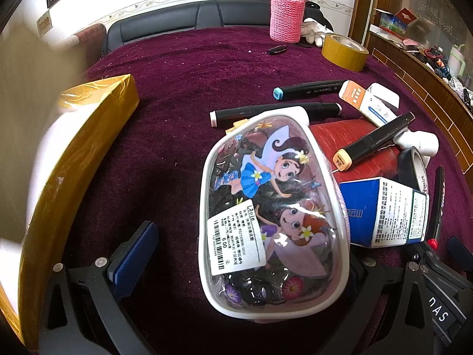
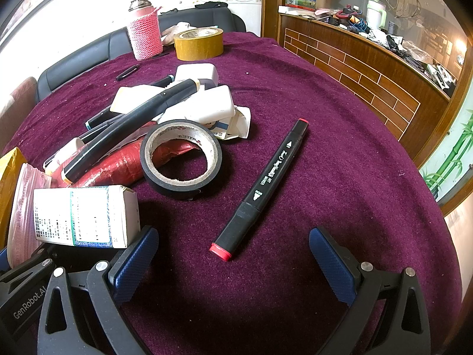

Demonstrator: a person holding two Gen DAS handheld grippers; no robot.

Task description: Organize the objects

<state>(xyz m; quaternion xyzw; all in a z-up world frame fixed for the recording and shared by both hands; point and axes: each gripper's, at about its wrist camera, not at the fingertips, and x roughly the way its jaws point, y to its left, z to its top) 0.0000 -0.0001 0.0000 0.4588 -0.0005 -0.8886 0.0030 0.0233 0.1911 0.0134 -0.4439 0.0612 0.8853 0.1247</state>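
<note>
Only in the left wrist view is a clear pouch (image 1: 275,216) seen, printed with two cartoon fairies, edged in white and bearing a barcode label. It is filled with dark small items and lies between the spread fingers of the left gripper (image 1: 245,254); the left finger (image 1: 133,260) is apart from it, while the right finger is hidden behind it, so a grip cannot be confirmed. A yellow wrapped box (image 1: 79,148) is shown at the left edge of the purple worktop (image 1: 183,68).

In the right wrist view a black marker with red ends (image 2: 261,190) is shown lying free on the cloth, ahead of the right gripper (image 2: 233,263), whose fingers are wide apart and hold nothing. A roll of black tape (image 2: 180,162) lies just beside the marker, leaning on a red packet (image 2: 118,165). A white and blue carton (image 2: 85,216) touches the left finger.

Both views take in the pile of black markers (image 1: 275,112), the roll of brown tape (image 2: 198,43) and the flask in a pink knitted sleeve (image 1: 286,19) at the far side.
</note>
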